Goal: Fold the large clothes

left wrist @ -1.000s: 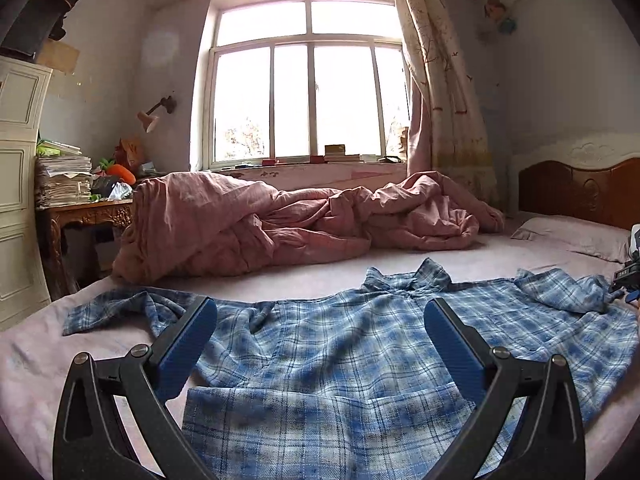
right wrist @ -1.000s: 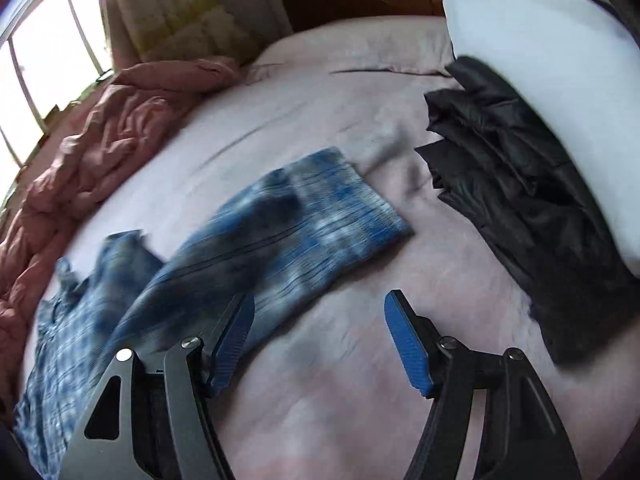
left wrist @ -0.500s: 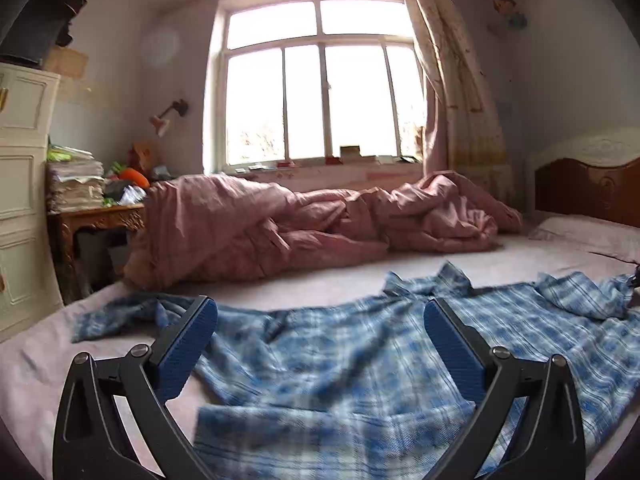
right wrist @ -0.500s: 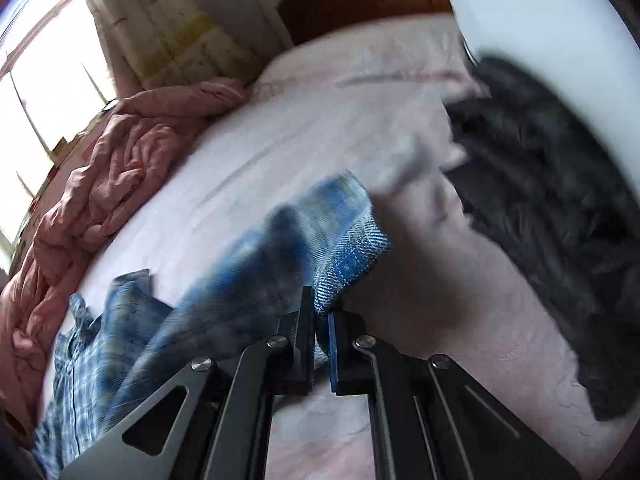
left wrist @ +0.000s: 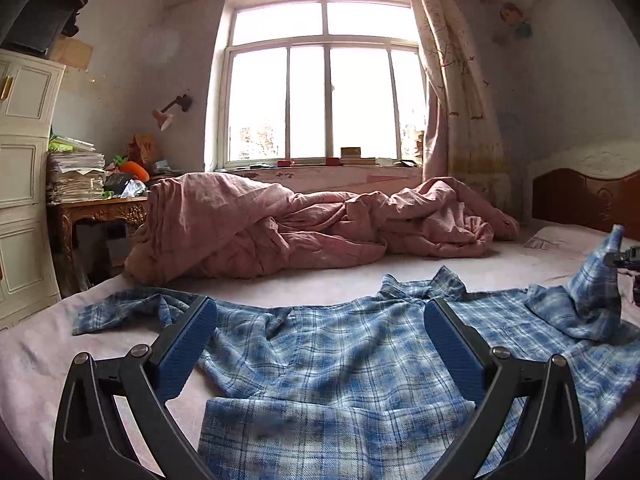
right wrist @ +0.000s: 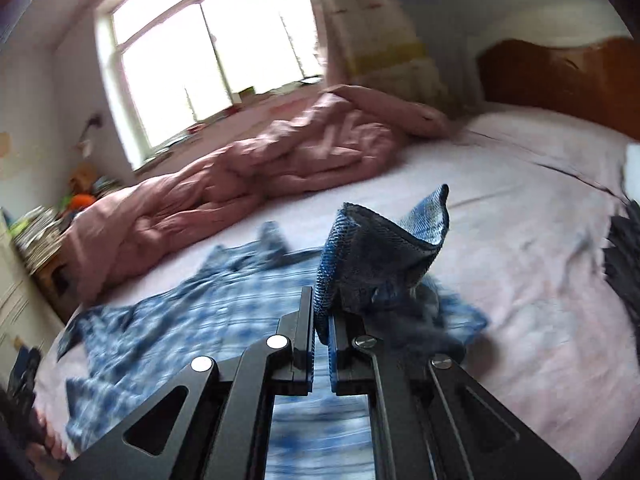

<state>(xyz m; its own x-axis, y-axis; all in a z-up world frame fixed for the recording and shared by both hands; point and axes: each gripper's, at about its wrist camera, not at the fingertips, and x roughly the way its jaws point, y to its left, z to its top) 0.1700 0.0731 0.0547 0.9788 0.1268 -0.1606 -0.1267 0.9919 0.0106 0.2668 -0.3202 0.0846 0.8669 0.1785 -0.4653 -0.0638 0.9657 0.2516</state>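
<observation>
One claw (right wrist: 322, 320) pinches the plaid shirt's (left wrist: 360, 360) cuff, seemingly lifted.

One blue plaid shirt (left wrist: 360, 360), one pink quilt (left wrist: 300, 228), one bed (left wrist: 40, 360), one window (left wrist: 320, 92), one curtain (left wrist: 460, 100), one wall lamp (left wrist: 170, 110), one paper stack (left wrist: 76, 176), two claws

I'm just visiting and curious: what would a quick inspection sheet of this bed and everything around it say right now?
Surface: pink bed sheet, wrinkled.
Job's things: blue plaid shirt spread flat; its sleeve cuff lifted off the bed.
Clutter: crumpled pink quilt; dark garment at the edge.
Tongs: left tongs open over the shirt; right tongs shut on the cuff.
Cables: nothing seen.
Surroundings: window, curtain, headboard, desk with paper stack.
</observation>
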